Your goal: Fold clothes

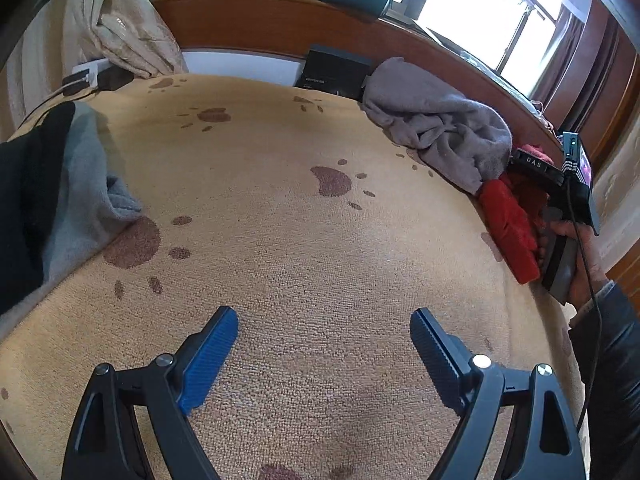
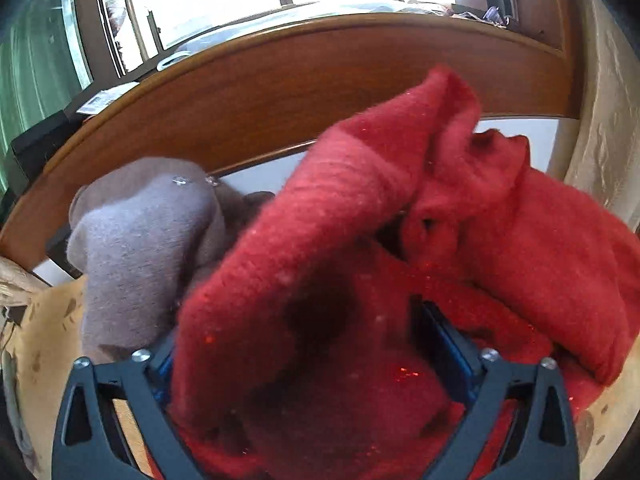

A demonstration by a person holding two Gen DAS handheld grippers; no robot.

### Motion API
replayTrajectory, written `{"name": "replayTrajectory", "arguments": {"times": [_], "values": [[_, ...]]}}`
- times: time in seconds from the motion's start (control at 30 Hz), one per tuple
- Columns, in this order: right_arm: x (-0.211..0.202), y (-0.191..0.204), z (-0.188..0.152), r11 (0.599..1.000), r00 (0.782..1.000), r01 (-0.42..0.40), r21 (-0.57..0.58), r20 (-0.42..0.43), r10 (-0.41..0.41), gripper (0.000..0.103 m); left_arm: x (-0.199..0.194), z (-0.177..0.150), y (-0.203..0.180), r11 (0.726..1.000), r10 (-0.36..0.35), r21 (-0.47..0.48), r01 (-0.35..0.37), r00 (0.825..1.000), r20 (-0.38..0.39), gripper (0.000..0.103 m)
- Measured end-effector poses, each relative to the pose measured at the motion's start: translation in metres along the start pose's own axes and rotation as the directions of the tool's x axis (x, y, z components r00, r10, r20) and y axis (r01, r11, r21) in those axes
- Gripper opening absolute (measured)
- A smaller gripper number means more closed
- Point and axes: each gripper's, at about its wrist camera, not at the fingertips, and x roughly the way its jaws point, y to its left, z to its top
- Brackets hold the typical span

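The left gripper (image 1: 324, 356) hovers with its blue-padded fingers (image 1: 208, 360) spread wide and empty over a tan blanket (image 1: 280, 240) printed with brown paw marks, spread across a bed. At the blanket's right edge, the right gripper (image 2: 320, 360) is pushed into a crumpled red sweater (image 2: 360, 240), its fingers (image 2: 444, 344) wide apart with knit bunched between them; whether they grip the cloth yet cannot be told. Just beside the red garment lies a rumpled grey sweater (image 1: 436, 128), with dark and grey clothes (image 1: 60, 200) at the far left edge. Behind stand a wooden headboard (image 1: 260, 28) and a bright window (image 1: 480, 8). The step in hand appears to be picking the next garment; the next move likely calls for closing on the red knit and drawing it onto the open blanket to spread flat.
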Motion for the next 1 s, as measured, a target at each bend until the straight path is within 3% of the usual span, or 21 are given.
{"name": "replayTrajectory", "arguments": {"times": [0.03, 0.07, 0.1, 0.17, 0.23, 0.33, 0.43, 0.53, 0.77, 1.0], "values": [[-0.001, 0.000, -0.001, 1.000, 1.000, 0.020, -0.004, -0.002, -0.020, 0.082, 0.000, 0.000, 0.000, 1.000, -0.001, -0.001, 0.001, 1.000, 0.001, 0.090], [-0.004, -0.001, -0.002, 1.000, 1.000, 0.025, 0.014, -0.002, -0.025, 0.055, 0.000, 0.000, 0.001, 1.000, -0.002, -0.002, 0.002, 1.000, 0.002, 0.090], [-0.007, -0.005, -0.003, 0.998, 1.000, 0.010, 0.054, -0.002, -0.009, 0.041, 0.001, 0.001, 0.001, 1.000, -0.003, -0.002, 0.003, 1.000, 0.003, 0.090], [-0.012, -0.008, -0.004, 0.996, 1.000, -0.008, 0.091, -0.004, 0.009, 0.033, 0.001, 0.001, 0.001, 1.000, -0.004, -0.004, 0.005, 1.000, 0.004, 0.090], [-0.019, -0.004, -0.006, 0.999, 1.000, -0.014, 0.051, 0.006, 0.014, 0.029, 0.001, 0.001, 0.002, 1.000, -0.006, -0.005, 0.006, 1.000, 0.006, 0.090], [-0.047, -0.013, -0.013, 0.991, 0.994, -0.099, 0.086, 0.059, 0.094, 0.026, 0.001, 0.002, 0.002, 1.000, -0.009, -0.011, 0.009, 1.000, 0.008, 0.090], [-0.089, -0.031, -0.022, 0.963, 0.971, -0.220, 0.153, 0.126, 0.202, 0.026, 0.001, 0.001, 0.001, 1.000, -0.008, -0.013, 0.008, 1.000, 0.009, 0.090], [-0.142, -0.041, -0.031, 0.947, 0.942, -0.295, 0.131, 0.205, 0.265, 0.025, 0.001, 0.001, 0.001, 1.000, -0.008, -0.018, 0.008, 1.000, 0.012, 0.090], [-0.265, -0.032, -0.040, 0.887, 0.828, -0.460, 0.020, 0.369, 0.422, 0.023, -0.008, 0.005, 0.002, 0.999, 0.023, -0.026, -0.022, 0.999, 0.036, 0.090], [-0.330, 0.021, -0.058, 0.809, 0.719, -0.573, -0.133, 0.393, 0.573, 0.023, -0.051, -0.001, 0.011, 0.999, -0.026, -0.024, 0.028, 0.995, 0.099, 0.090]]}}
